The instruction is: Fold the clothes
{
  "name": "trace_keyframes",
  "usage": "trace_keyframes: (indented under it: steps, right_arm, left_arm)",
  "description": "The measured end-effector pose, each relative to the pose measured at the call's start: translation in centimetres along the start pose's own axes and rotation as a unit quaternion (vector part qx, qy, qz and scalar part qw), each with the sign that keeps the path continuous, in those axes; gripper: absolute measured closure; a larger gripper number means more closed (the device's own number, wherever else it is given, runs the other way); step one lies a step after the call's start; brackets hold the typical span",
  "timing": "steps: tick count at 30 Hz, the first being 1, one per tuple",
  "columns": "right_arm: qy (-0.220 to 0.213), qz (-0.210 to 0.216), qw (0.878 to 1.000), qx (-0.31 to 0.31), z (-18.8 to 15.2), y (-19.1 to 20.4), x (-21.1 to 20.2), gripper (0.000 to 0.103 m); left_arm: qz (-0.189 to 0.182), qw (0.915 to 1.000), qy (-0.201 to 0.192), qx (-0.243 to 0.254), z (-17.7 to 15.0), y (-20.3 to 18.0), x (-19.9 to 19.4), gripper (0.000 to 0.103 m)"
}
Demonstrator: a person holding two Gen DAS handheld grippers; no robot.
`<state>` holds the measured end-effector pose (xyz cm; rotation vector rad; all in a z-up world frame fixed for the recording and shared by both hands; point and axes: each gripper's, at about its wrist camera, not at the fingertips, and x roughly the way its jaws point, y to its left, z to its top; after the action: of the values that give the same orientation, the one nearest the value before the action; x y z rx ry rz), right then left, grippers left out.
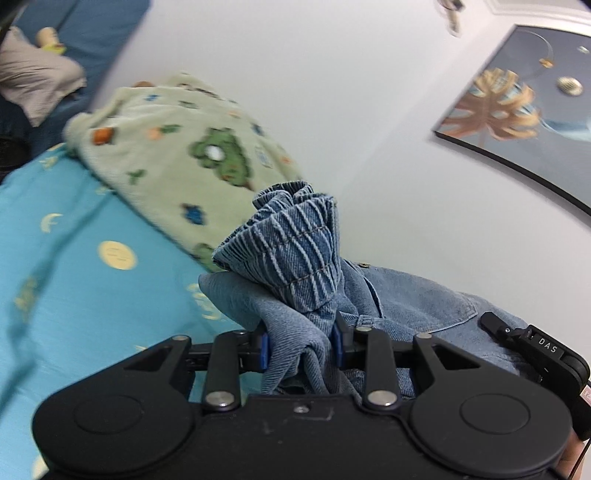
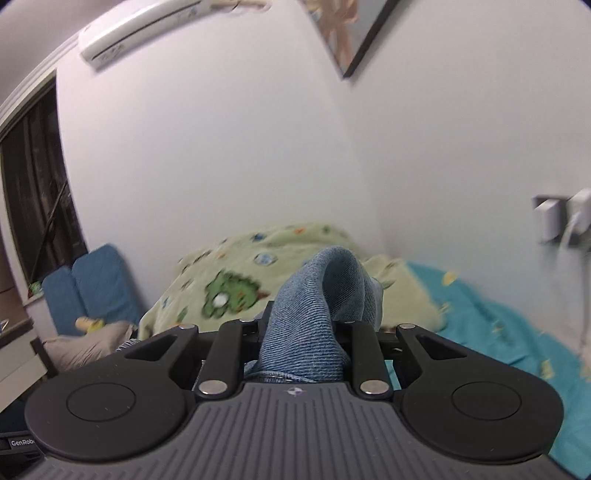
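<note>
A white-walled bedroom: a bed (image 1: 74, 288) under a turquoise sheet printed with moons, a pale green blanket (image 1: 177, 147) with a frog pattern heaped at its far end against the wall. A framed picture (image 1: 524, 110) hangs on the wall, an air conditioner (image 2: 147, 26) is mounted high, and blue cushions (image 2: 96, 288) stand near a dark window.

The denim garment (image 1: 295, 251) is off the sheet, carried between both tools. The left gripper (image 1: 300, 350) pinches a bunched section just below a ribbed elastic band, the blue pads pressing cloth from both sides. The right gripper (image 2: 303, 332) is closed on a plain denim fold (image 2: 321, 295) that humps up past its jaws.

Judgement: the garment's length runs roughly from one gripper to the other, with the rest hanging below, out of view. Neither hand is nearer; both hold an end. The next move depends on drawing the two grips apart to stretch the span before laying it on the sheet. Slack may bunch otherwise.
</note>
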<state>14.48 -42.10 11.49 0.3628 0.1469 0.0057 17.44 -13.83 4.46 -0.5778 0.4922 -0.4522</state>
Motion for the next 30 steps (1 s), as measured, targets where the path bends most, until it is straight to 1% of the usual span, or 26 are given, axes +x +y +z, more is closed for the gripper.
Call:
trace_keyframes:
  steps: [4, 7, 11, 15, 18, 22, 26, 30]
  right_arm:
    - [-0.022, -0.018, 1.000, 0.001, 2.0, -3.9, -2.6, 0.082]
    - [-0.037, -0.032, 0.999, -0.001, 2.8, -6.9, -4.4, 0.082]
    - [-0.051, -0.054, 0.997, -0.004, 3.2, -11.1, -6.5, 0.081]
    - [-0.053, -0.080, 0.995, -0.003, 2.9, -15.6, -8.3, 0.081]
    - [-0.047, -0.099, 0.994, -0.003, 2.0, -18.1, -8.6, 0.081]
    - [-0.037, -0.121, 0.992, -0.008, 0.1, -21.0, -8.4, 0.081]
    - [-0.028, -0.137, 0.990, -0.007, -2.4, -23.9, -8.3, 0.081]
    - [-0.005, -0.156, 0.988, -0.002, -5.7, -26.7, -8.3, 0.081]
  left_arm:
    - [-0.027, 0.9995, 0.012, 0.016, -1.7, -3.7, 1.9, 0.075]
    - [-0.046, 0.9984, 0.021, 0.025, -3.2, -6.3, 3.5, 0.075]
    - [-0.070, 0.9961, 0.041, 0.033, -5.8, -9.1, 6.0, 0.075]
    - [-0.085, 0.9932, 0.065, 0.045, -8.6, -11.2, 9.0, 0.075]
    - [-0.091, 0.9909, 0.085, 0.051, -10.5, -11.9, 11.4, 0.075]
    - [-0.097, 0.9875, 0.107, 0.064, -12.9, -11.9, 14.4, 0.075]
    - [-0.097, 0.9831, 0.131, 0.083, -15.5, -11.5, 17.3, 0.075]
    - [-0.091, 0.9783, 0.153, 0.107, -18.2, -10.8, 19.6, 0.075]
